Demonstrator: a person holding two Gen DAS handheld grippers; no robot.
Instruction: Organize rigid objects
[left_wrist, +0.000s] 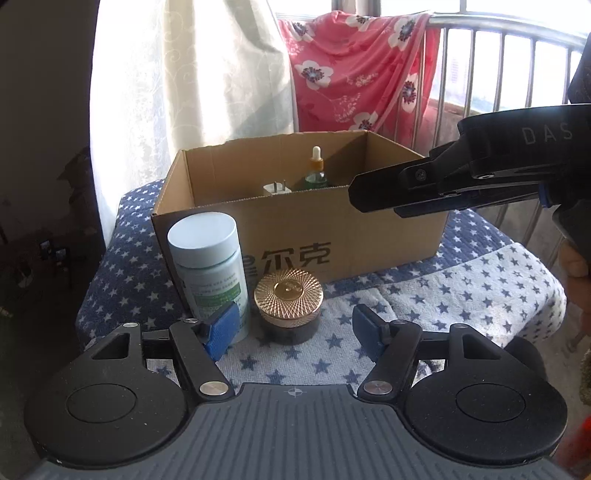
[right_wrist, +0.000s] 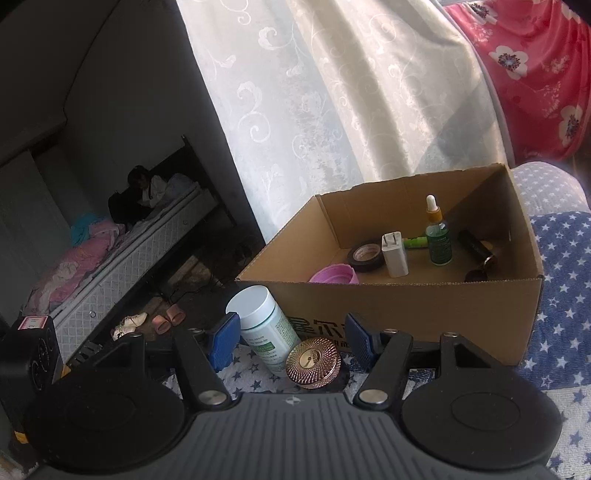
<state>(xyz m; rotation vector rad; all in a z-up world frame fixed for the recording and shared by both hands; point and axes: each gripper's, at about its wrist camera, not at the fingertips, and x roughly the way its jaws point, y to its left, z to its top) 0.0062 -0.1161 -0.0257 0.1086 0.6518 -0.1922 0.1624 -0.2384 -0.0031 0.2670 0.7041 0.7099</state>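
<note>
A: How are the left gripper (left_wrist: 295, 328) and right gripper (right_wrist: 290, 341) set?
B: Both are held apart, nothing clasped.
A: Objects?
B: White pill bottle (left_wrist: 208, 266) and gold-lidded jar (left_wrist: 288, 308) are stood before the cardboard box (left_wrist: 369, 236); dropper bottle (right_wrist: 437, 240) and charger (right_wrist: 394, 254) are inside.

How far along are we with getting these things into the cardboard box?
Done: the dropper bottle, white charger, tape roll and pink lid already sit inside the cardboard box. In hand: nothing; both tongs, left and right, are open and empty. Left: the white bottle and gold-lidded jar on the starred cloth.
</note>
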